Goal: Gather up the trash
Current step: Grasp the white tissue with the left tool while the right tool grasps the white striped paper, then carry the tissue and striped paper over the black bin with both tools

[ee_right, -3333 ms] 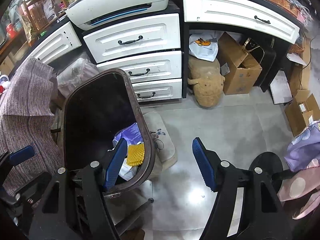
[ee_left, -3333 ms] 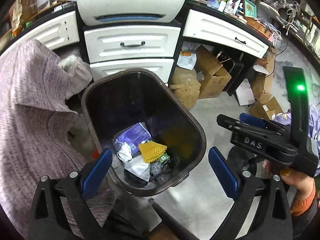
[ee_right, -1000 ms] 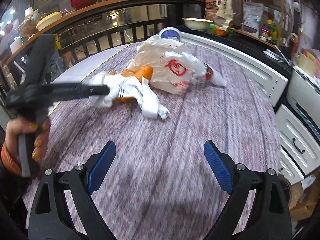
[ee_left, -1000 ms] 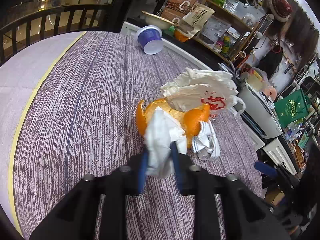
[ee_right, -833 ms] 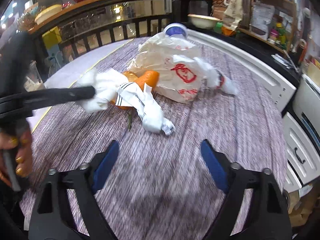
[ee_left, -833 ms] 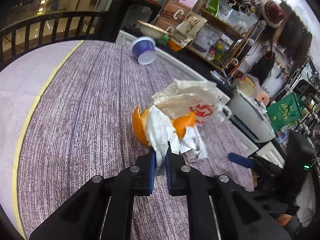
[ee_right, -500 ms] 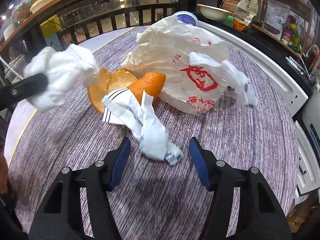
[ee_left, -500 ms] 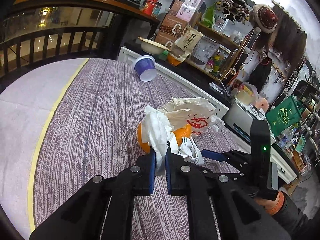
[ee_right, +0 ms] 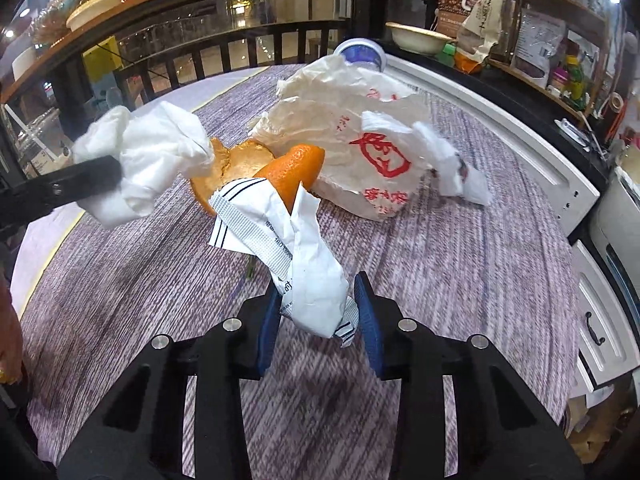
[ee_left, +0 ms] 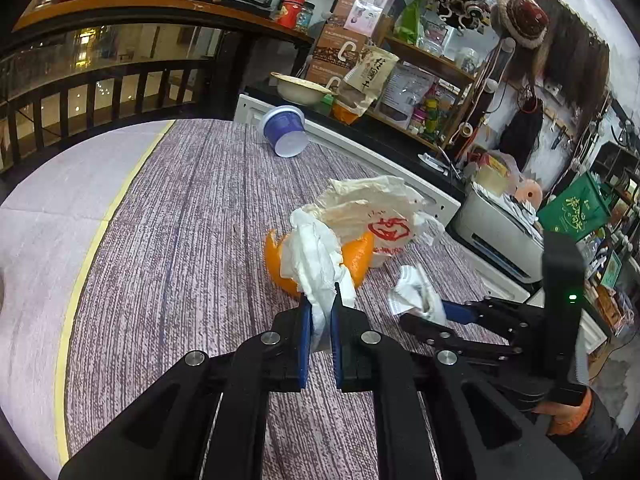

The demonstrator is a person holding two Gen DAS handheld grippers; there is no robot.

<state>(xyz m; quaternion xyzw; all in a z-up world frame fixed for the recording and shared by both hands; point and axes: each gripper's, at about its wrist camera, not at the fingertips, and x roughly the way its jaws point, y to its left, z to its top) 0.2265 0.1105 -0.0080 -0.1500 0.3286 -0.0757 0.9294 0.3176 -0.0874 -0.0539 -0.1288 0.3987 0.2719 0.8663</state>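
Since a second ago the left tongs [ee_left: 319, 322] have lifted the crumpled tissue [ee_left: 316, 256] off the orange peel [ee_right: 298, 174], clenched on it. Meanwhile the right tongs [ee_right: 316, 314] have slid in around the white wrapper [ee_right: 304, 264] and are closing, pads not yet pressing. Best to pinch its thick folded end, then lift clear of the peel at twelve o'clock. One paper bag [ee_right: 360, 140] remains on the tabletop [ee_right: 460, 248] at one o'clock.
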